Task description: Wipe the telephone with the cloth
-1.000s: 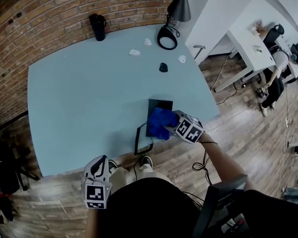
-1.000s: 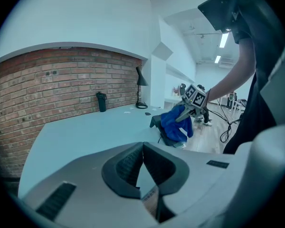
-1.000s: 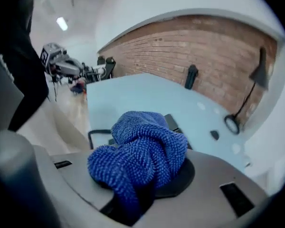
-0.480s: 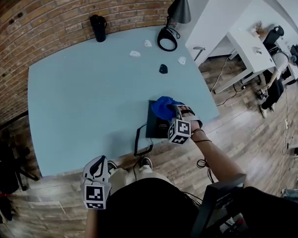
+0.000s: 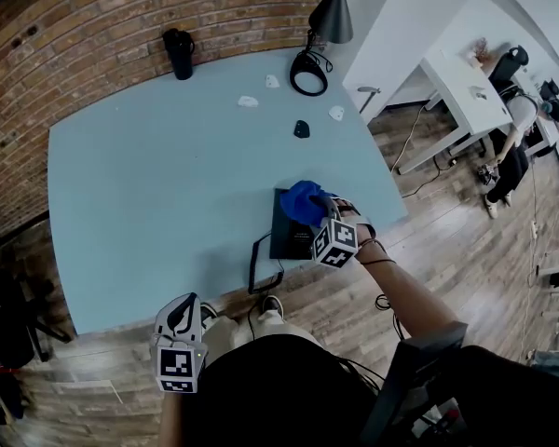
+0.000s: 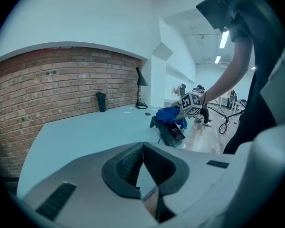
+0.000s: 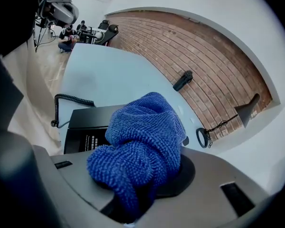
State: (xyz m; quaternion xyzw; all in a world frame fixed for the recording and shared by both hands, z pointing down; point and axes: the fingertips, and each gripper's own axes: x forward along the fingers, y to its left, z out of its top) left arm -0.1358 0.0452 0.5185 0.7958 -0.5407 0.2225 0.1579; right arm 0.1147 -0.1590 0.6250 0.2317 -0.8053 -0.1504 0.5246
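Note:
The black telephone (image 5: 287,236) lies near the front right edge of the pale blue table (image 5: 149,203), its coiled cord (image 5: 257,266) running off its left side. My right gripper (image 5: 320,216) is shut on the bunched blue cloth (image 5: 305,201), which rests on the phone's far end. In the right gripper view the cloth (image 7: 142,146) fills the jaws, with the phone (image 7: 92,125) and cord (image 7: 69,101) beyond. My left gripper (image 5: 180,318) hangs shut and empty below the table's front edge; its view shows the phone (image 6: 171,132) and cloth (image 6: 168,114) from the side.
At the table's far edge stand a black bottle (image 5: 178,52) and a black lamp (image 5: 333,12) with a ring base (image 5: 305,71). Small white bits (image 5: 248,101) and a small black object (image 5: 301,128) lie near them. A white desk (image 5: 466,82) stands off to the right.
My right gripper has carried the cloth from the phone's near middle up to its far end. The left gripper has stayed put.

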